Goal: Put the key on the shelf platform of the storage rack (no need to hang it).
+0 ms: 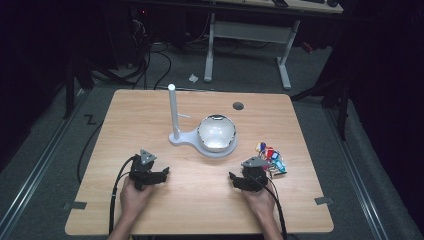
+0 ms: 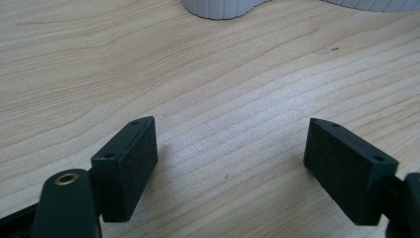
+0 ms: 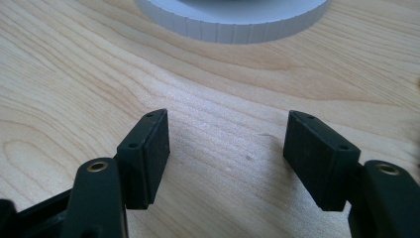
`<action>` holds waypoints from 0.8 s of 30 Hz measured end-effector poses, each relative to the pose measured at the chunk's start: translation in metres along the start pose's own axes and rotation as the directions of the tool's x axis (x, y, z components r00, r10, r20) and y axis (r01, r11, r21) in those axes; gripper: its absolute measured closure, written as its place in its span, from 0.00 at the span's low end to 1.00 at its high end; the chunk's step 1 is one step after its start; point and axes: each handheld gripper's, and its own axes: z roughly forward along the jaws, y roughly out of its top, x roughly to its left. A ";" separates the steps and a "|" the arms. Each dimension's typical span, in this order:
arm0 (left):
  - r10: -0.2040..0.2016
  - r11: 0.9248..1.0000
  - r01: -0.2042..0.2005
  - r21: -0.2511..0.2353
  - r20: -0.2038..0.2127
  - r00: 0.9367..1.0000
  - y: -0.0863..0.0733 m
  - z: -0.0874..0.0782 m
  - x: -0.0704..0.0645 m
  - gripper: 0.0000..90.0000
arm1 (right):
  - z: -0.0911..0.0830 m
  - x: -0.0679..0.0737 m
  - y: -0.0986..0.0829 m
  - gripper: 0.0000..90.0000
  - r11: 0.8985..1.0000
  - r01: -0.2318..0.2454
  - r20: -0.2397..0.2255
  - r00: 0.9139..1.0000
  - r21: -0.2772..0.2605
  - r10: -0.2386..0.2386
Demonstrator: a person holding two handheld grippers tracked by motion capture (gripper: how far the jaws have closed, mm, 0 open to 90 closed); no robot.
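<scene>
While both grippers rest low on the wooden table (image 1: 150, 115), noted as follows:

Stand (image 1: 176, 136): white, near table centre; flat base flush on the wood, thin post (image 1: 173, 111) rising upright from its left end, long axis vertical, short peg sticking out to the right partway up. Base runs left to right, widening into a round pad under the bowl.

Bowl (image 1: 216, 132): shiny, rounded, seated on the round pad of the stand, opening upward; contents cannot be made out against the glare.

Left gripper (image 1: 162, 174): held in left hand (image 1: 134, 194) at near-left of table, jaws pointing right and slightly forward, spread wide, gripping nothing; bare wood between them in left gripper view (image 2: 230, 144); ribbed white edge of stand at top of that view.

Right gripper (image 1: 234, 178): held in right hand (image 1: 259, 200) at near-right, jaws pointing left, spread apart, gripping nothing; bare wood between them in right gripper view (image 3: 228, 148); ribbed rim of round pad ahead.

Small coloured items (image 1: 270, 156): cluster of red, blue, white and teal pieces on the wood, just beside right gripper on its far-right side; kind cannot be told.

Cable hole (image 1: 238, 106): dark, round, toward far edge of table.
</scene>
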 end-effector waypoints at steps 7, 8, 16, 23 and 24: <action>-0.001 1.000 0.001 0.000 0.000 1.000 0.000 0.000 0.000 0.24 | -0.006 -0.006 0.000 0.45 0.999 -0.034 0.017 0.999 0.013 0.034; 0.000 1.000 0.000 0.000 0.000 1.000 0.000 0.000 0.000 0.23 | -0.008 -0.008 0.000 0.45 0.999 -0.044 0.016 0.999 0.008 0.044; 0.001 1.000 -0.001 0.000 0.000 1.000 0.000 0.000 0.000 0.24 | -0.020 -0.014 -0.003 0.49 0.998 -0.062 0.026 0.998 -0.020 0.062; 0.002 1.000 -0.002 0.001 0.001 1.000 0.000 0.000 0.000 0.23 | -0.034 -0.025 -0.007 0.51 0.993 -0.104 0.041 0.993 -0.057 0.106; 0.002 1.000 -0.002 0.001 0.001 1.000 0.000 0.000 0.000 0.23 | -0.035 -0.026 -0.007 0.51 0.993 -0.105 0.044 0.993 -0.059 0.107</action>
